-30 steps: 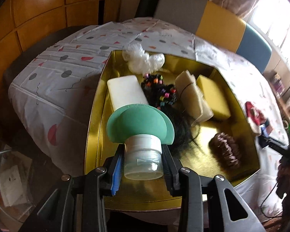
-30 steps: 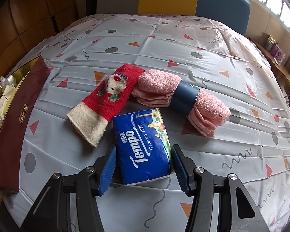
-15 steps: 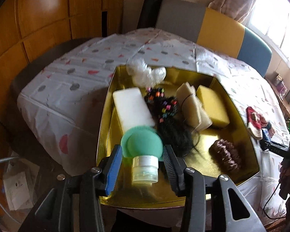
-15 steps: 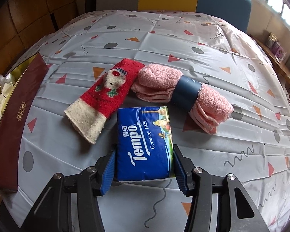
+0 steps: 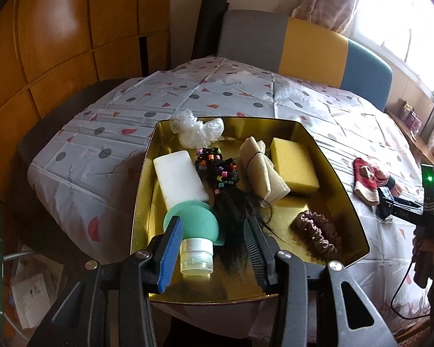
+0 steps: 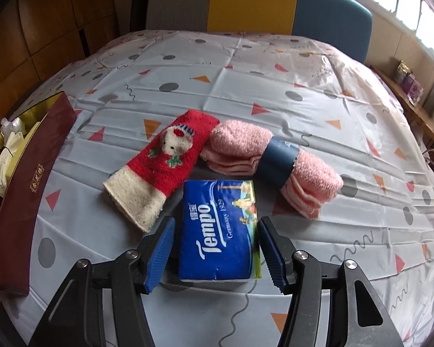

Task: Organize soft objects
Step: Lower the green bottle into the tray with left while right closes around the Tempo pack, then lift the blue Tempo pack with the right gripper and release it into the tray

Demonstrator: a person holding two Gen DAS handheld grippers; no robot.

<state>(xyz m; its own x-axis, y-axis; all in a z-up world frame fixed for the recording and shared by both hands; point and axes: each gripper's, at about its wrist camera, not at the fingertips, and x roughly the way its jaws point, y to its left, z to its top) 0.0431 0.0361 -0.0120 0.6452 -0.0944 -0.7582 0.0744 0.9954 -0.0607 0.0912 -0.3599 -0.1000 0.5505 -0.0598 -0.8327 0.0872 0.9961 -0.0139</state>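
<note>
Over the gold tray (image 5: pixel 329 156), my left gripper (image 5: pixel 214 243) sat with its jaws apart, holding nothing. One second earlier it had clamped the cap of the green bottle (image 5: pixel 192 231); half a second earlier the jaws had spread and the bottle had dropped away from the camera. At this moment the bottle lay in the tray's near left corner, cap toward me, against the white pouch (image 5: pixel 179 176) and the black hair (image 5: pixel 237 219). I judged that placement finished, so the left gripper was free for another item. On the patterned cloth (image 6: pixel 275 86), my right gripper (image 6: pixel 215 248) straddled the tissue pack (image 6: pixel 220 231), jaws apart with a sliver of gap on each side, not yet gripping. Compared with a second before, the pack sat squarer and deeper between the fingers, so I read this as a grasp about to close. Just beyond the pack lay the red sock (image 6: pixel 165 167) and the pink socks (image 6: pixel 272 162), both waiting outside the tray.
</note>
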